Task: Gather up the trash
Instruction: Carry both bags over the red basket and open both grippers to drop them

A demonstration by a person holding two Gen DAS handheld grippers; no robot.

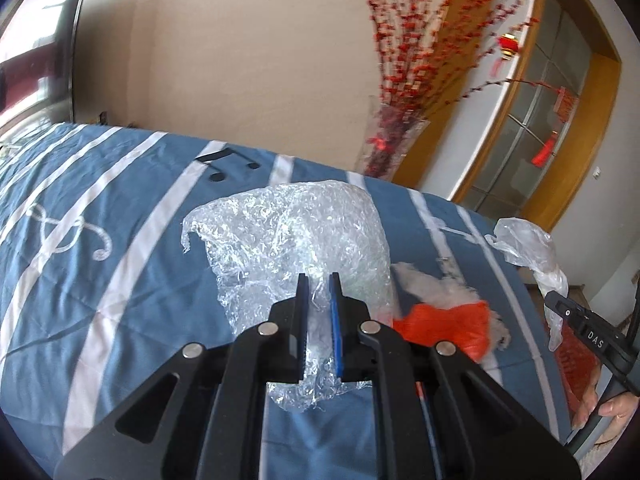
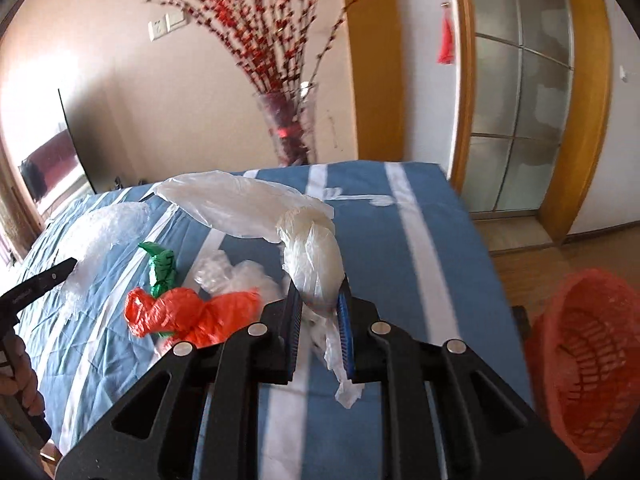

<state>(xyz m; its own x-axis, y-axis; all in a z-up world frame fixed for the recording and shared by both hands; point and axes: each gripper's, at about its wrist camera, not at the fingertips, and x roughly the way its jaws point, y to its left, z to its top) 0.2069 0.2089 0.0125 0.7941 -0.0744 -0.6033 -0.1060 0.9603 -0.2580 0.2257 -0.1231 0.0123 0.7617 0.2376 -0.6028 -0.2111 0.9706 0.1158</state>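
Observation:
My left gripper (image 1: 319, 280) is shut on a crumpled sheet of clear bubble wrap (image 1: 292, 236) and holds it over the blue striped cloth (image 1: 100, 248). My right gripper (image 2: 318, 286) is shut on a white plastic bag (image 2: 312, 252), lifted above the cloth (image 2: 400, 280). A red plastic bag (image 2: 188, 314), a green bag (image 2: 162, 268) and a clear wrapper (image 2: 224, 272) lie on the cloth to its left. The red bag (image 1: 444, 326) also shows in the left wrist view. An orange waste basket (image 2: 592, 364) stands on the floor at the right.
A glass vase of red-blossom branches (image 2: 290, 128) stands behind the cloth's far edge. A dark TV screen (image 2: 60, 148) leans at the left wall. A wood-framed glass door (image 2: 520, 120) is at the right. The cloth's right edge drops to wooden floor.

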